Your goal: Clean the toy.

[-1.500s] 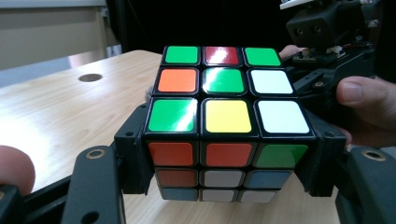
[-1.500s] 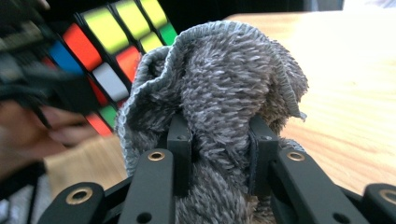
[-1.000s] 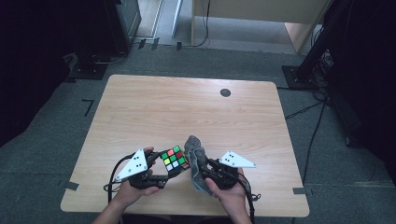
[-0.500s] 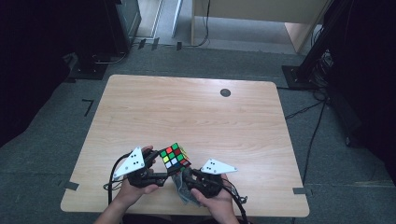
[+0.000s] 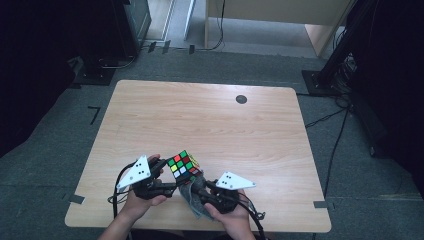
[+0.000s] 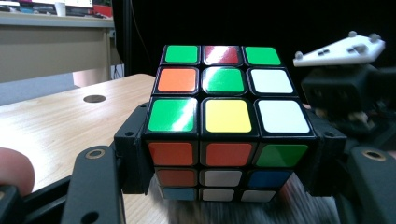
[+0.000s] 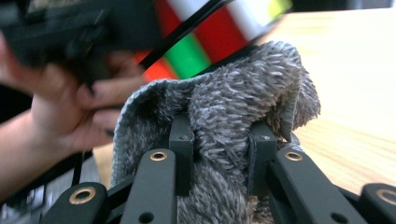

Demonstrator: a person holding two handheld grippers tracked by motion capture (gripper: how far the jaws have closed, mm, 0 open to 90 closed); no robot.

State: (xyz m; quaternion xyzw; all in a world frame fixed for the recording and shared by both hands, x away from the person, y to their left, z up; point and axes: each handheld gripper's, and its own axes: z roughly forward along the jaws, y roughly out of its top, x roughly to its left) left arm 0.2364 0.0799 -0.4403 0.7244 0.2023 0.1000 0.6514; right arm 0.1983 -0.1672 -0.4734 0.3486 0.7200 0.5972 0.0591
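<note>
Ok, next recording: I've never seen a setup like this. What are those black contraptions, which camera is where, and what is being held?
No robot arm here: a person at a wooden table holds one hand-held gripper in each hand, a two-jaw clamp with a grey three-cornered plate on top. The wide picture comes from a fixed camera above, looking down; the other two come from cameras riding on each clamp, looking along its black jaws.

The left hand-held gripper clamps a colour puzzle cube by its sides, lifted off the tabletop. The right hand-held gripper pinches a grey fluffy cloth, bunched just beneath the cube. It looks like the cube is being wiped, though that is my reading. A small dark round spot sits farther back on the table.
</note>
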